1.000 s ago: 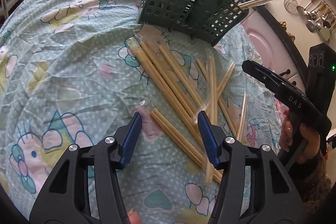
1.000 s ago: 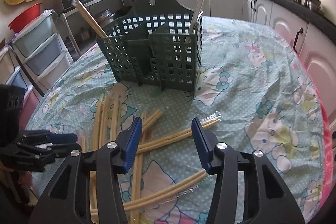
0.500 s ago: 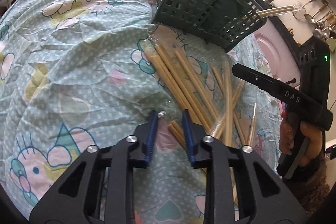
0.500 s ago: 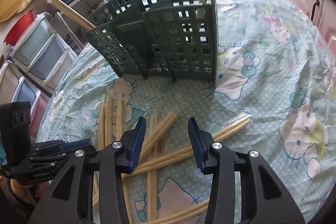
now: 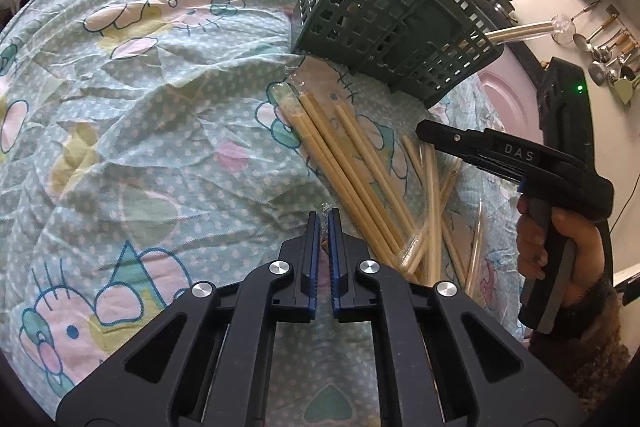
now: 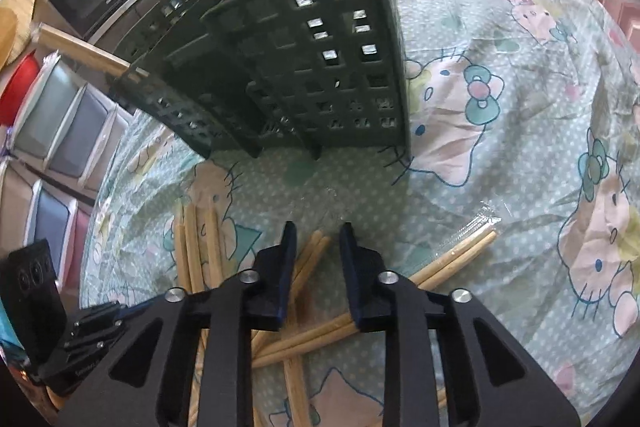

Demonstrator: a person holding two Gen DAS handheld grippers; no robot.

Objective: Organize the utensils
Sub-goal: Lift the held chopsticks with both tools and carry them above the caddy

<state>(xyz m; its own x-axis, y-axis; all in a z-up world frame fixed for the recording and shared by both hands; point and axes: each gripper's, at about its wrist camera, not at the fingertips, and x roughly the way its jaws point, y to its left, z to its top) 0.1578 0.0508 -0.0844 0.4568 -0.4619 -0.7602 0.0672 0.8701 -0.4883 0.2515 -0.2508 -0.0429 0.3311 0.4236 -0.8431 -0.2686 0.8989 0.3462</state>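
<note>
On the patterned tablecloth seen from the left wrist, the left gripper has its blue pads pressed together on the crinkled clear wrapper end of a chopstick pair, with more wrapped chopsticks fanned beside it below the green basket, and the right gripper held by a hand hovers over the pile. From the right wrist, the right gripper is closing, its jaws still apart astride a chopstick pair on the cloth, not visibly pressing it, just before the basket, which holds a few chopsticks.
</note>
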